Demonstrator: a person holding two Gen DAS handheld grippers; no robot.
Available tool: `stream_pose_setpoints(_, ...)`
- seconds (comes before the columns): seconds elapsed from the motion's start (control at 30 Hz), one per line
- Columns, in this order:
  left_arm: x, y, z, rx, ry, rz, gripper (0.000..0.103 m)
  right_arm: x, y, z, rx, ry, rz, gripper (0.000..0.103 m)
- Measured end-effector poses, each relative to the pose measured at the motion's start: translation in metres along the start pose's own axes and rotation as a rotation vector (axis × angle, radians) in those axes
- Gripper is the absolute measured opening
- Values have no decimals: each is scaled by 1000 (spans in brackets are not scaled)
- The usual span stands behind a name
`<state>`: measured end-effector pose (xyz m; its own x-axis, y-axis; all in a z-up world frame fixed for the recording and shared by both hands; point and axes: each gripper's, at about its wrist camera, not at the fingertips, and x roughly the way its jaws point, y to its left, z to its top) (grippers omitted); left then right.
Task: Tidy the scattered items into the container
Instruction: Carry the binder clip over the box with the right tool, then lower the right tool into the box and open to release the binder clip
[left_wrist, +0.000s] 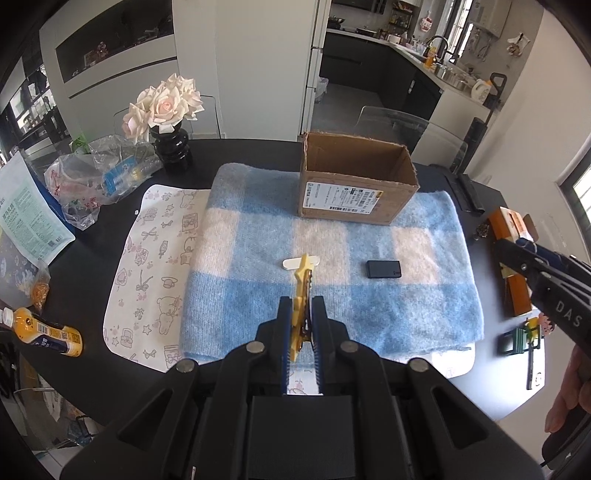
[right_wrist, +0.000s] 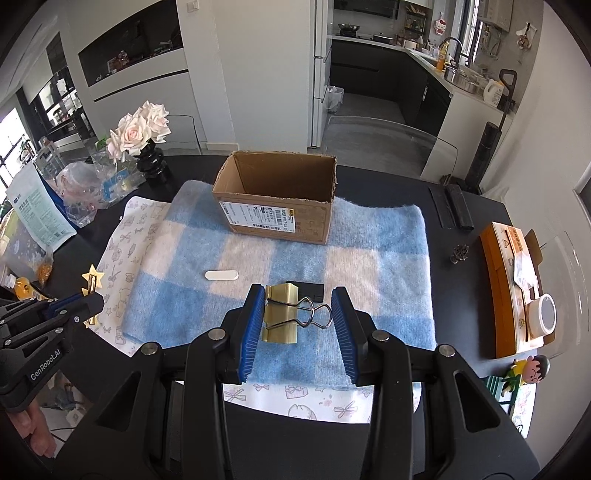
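An open cardboard box (left_wrist: 354, 199) (right_wrist: 280, 218) stands at the far side of a blue-and-white checked blanket (left_wrist: 240, 236). My left gripper (left_wrist: 301, 302) is shut on a yellow star-topped clip (left_wrist: 303, 275), held above the blanket's near part; the right wrist view shows it at the left, past the blanket's edge (right_wrist: 92, 275). My right gripper (right_wrist: 298, 291) is shut on a gold binder clip (right_wrist: 280, 314) whose wire handles point at the right pad. On the blanket lie a white oblong piece (left_wrist: 291, 263) (right_wrist: 221, 275) and a small black block (left_wrist: 384, 268) (right_wrist: 314, 290).
A black vase of pale roses (left_wrist: 171, 147) and a plastic bag (left_wrist: 96, 181) sit at the far left, with a yellow bottle (left_wrist: 48, 332) nearer. On the right are an orange box (right_wrist: 513, 288) with a tape roll (right_wrist: 543, 314), two black bars (right_wrist: 454, 210) and a small figure (right_wrist: 524, 373).
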<state>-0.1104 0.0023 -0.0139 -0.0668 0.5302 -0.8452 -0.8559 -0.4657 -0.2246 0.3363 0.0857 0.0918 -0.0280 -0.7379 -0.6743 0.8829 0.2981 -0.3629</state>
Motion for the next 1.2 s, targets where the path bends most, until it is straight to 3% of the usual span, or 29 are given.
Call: stream_pose_setpoints(1.2, 102, 22, 92, -11, 63, 9, 10, 150, -7, 134, -33, 26, 17, 38)
